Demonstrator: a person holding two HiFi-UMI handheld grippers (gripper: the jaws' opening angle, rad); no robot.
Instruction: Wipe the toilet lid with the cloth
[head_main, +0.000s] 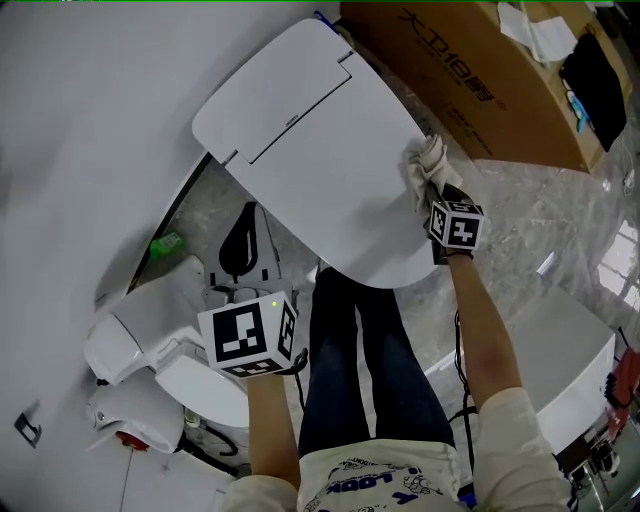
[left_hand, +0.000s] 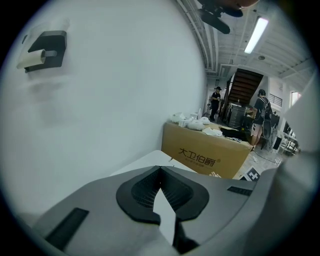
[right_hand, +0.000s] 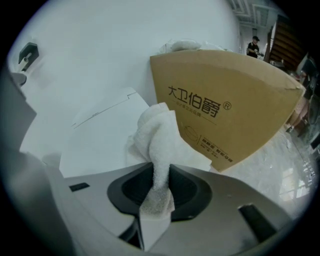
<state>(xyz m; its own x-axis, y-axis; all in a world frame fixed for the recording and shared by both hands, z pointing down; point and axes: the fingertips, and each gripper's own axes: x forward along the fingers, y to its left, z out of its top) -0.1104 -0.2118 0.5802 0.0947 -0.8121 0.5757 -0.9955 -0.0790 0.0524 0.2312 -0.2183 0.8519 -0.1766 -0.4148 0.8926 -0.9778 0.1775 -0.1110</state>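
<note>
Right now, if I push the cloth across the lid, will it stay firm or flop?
Probably floppy: the cloth bunches in soft folds past the right gripper. It likely slides easily on the smooth lid, and looks light.

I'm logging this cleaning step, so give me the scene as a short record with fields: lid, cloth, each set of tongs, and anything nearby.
lid: white toilet lid, mostly uncovered
cloth: white cloth, bunched up, at the lid's right edge
right tongs: right tongs shut on the cloth
left tongs: left tongs shut, nothing in them, away from the lid
nearby: cardboard box just beyond the cloth
</note>
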